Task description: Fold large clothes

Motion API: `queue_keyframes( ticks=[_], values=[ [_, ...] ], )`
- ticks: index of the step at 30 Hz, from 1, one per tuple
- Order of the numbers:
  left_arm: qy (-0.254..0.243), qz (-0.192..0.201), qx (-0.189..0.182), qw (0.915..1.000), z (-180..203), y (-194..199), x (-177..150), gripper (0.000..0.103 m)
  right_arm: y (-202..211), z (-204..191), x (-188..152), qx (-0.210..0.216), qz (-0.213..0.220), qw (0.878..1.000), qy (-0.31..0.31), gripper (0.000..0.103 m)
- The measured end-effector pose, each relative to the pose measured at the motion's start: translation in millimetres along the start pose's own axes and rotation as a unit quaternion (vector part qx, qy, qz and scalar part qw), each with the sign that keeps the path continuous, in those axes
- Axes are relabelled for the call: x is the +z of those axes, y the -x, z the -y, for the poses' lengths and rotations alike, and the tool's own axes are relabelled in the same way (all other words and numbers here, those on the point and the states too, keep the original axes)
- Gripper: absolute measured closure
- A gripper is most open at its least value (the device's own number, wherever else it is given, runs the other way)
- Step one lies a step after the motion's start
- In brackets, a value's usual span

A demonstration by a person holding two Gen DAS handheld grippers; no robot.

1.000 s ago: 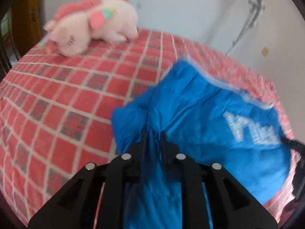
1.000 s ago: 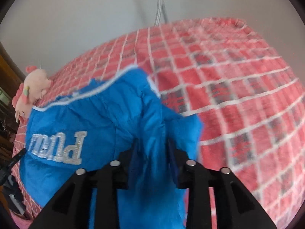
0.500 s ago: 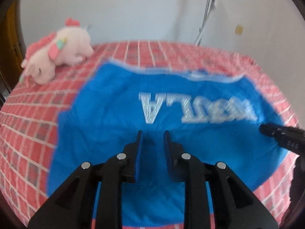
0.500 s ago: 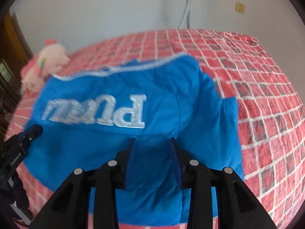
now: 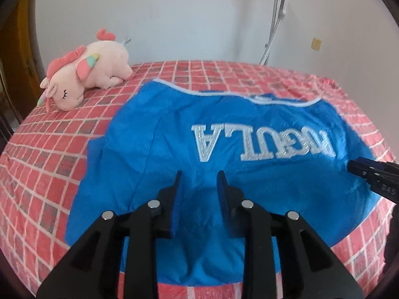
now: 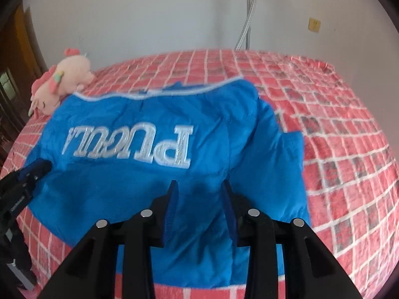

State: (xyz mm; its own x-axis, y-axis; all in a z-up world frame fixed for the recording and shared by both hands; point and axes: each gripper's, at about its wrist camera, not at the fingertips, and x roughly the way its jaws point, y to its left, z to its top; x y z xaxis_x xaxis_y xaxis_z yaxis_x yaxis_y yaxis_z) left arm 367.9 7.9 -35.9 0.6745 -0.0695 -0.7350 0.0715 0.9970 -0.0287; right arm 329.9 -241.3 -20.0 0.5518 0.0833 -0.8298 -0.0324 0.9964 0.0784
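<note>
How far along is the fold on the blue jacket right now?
Done: the blue jacket lies spread on the checked bedspread, lettering up, near the plush toy. In hand: nothing; the left tool and right tool are both open over its near edge. Left: no body fold shows yet, so the folding itself remains.

- My left gripper is matte black plastic, its angular linkage arms pinned with four round silver screws.
- Its fingers carry ribbed blue pads.
- My right gripper matches; faint white lettering marks its side.
</note>
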Motion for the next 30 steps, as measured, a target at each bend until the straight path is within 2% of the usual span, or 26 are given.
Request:
queue_keyframes(
  ticks=[1,5,7,9,10,11,12,13,14,15,16,17,21,24,26,30],
  values=[
    [-0.001,-0.024,-0.007,0.9997,0.4,-13.6,-3.4,0.077,-11.4,1.7,-2.3,0.017,-0.022,1.000,-0.007,0.067],
    [-0.017,-0.020,-0.003,0.9996,3.6,-22.2,-8.4,0.077,-20.7,1.9,-3.1,0.017,-0.029,0.999,0.000,0.068],
    [-0.002,-0.029,-0.013,0.9995,0.0,-17.6,-5.7,0.078,-17.2,1.7,-1.7,0.017,-0.027,0.999,0.007,0.068],
    [0.004,-0.032,-0.022,0.9992,-5.3,-8.8,-1.4,0.075,-6.4,9.9,3.5,0.046,-0.022,0.999,-0.009,0.063],
    [0.004,-0.027,-0.022,0.9994,-9.3,-1.9,2.3,0.066,-1.1,15.3,6.5,0.053,-0.016,0.998,-0.016,0.061],
    [0.000,-0.015,-0.010,0.9998,-16.3,10.6,7.2,0.047,10.2,26.6,9.0,0.049,0.001,0.998,-0.026,0.054],
    [-0.001,-0.006,0.002,1.0000,-22.2,17.7,10.4,0.038,18.4,36.1,11.8,0.035,0.014,0.999,-0.032,0.045],
    [-0.001,0.005,0.016,0.9999,-29.8,26.0,13.1,0.030,27.4,50.4,14.9,0.012,0.027,0.999,-0.041,0.040],
    [-0.001,0.012,0.035,0.9993,-41.5,32.9,17.4,0.029,30.5,59.2,17.3,0.001,0.031,0.998,-0.048,0.032],
    [0.005,0.010,0.051,0.9986,-54.6,35.6,21.1,0.027,32.9,71.7,18.3,-0.007,0.031,0.998,-0.058,0.029],
    [0.013,0.005,0.060,0.9981,-64.6,35.5,23.9,0.021,31.6,84.4,18.7,-0.010,0.025,0.997,-0.072,0.028],
    [0.028,-0.007,0.066,0.9974,-80.4,32.3,25.6,0.020,28.5,92.6,19.1,-0.011,0.016,0.996,-0.081,0.026],
    [0.076,-0.042,0.030,0.9957,-124.2,12.1,24.7,0.020,6.8,110.4,18.0,0.013,-0.019,0.994,-0.103,0.020],
    [0.089,-0.057,-0.024,0.9941,-131.2,1.3,19.7,0.020,-8.2,108.0,17.9,0.037,-0.034,0.994,-0.100,0.016],
    [0.091,-0.071,-0.047,0.9922,-128.2,-10.2,15.3,0.020,-17.6,107.0,16.8,0.044,-0.044,0.993,-0.099,0.015],
    [0.083,-0.085,-0.053,0.9916,-121.4,-32.3,5.1,0.014,-36.9,110.4,13.2,0.077,-0.061,0.989,-0.109,0.013]
  ],
)
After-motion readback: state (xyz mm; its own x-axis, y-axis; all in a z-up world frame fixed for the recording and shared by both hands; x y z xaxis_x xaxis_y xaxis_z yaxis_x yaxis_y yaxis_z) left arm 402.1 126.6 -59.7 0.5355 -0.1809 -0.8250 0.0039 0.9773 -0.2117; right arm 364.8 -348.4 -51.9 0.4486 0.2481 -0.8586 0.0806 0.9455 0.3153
